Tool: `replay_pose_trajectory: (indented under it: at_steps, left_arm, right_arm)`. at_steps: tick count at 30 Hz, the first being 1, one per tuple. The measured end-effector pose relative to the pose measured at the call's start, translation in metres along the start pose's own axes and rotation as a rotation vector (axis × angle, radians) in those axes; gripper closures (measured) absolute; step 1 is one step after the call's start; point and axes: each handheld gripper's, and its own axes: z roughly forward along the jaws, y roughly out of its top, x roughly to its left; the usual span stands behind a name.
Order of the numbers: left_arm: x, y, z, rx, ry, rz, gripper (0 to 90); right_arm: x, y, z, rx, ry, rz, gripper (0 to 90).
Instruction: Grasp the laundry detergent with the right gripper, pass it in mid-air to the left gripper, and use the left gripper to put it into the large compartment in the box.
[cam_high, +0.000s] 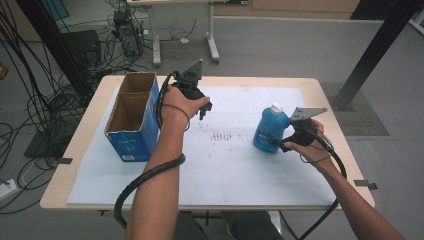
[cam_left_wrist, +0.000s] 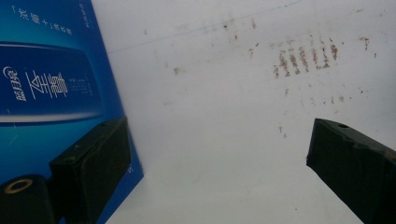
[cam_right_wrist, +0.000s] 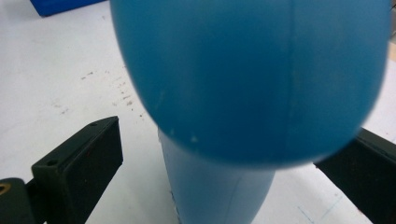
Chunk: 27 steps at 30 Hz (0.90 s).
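Blue bottle (cam_high: 269, 131) upright on surface (cam_high: 235, 170), between jaws of right tool (cam_high: 283, 143).
Right tool wide, not gripping; left tool (cam_high: 204, 111) wide, empty, beside blue box (cam_high: 134, 116).

Even soft light; close bottle (cam_right_wrist: 252, 79) blurred.

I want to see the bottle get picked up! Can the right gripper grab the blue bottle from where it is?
Probably yes. The right gripper is already at the blue bottle, its open jaws standing either side of the bottle's body with nothing between them. Closing should catch it.
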Motion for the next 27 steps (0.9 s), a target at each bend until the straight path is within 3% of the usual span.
replay_pose_trajectory:
  at_steps: [27]
  left_arm:
    - [-0.003, -0.001, -0.006, -0.011, -0.006, 0.009, 6.9]
  right_arm:
    - [0.002, -0.005, 0.012, -0.065, -0.011, 0.035, 1.1]
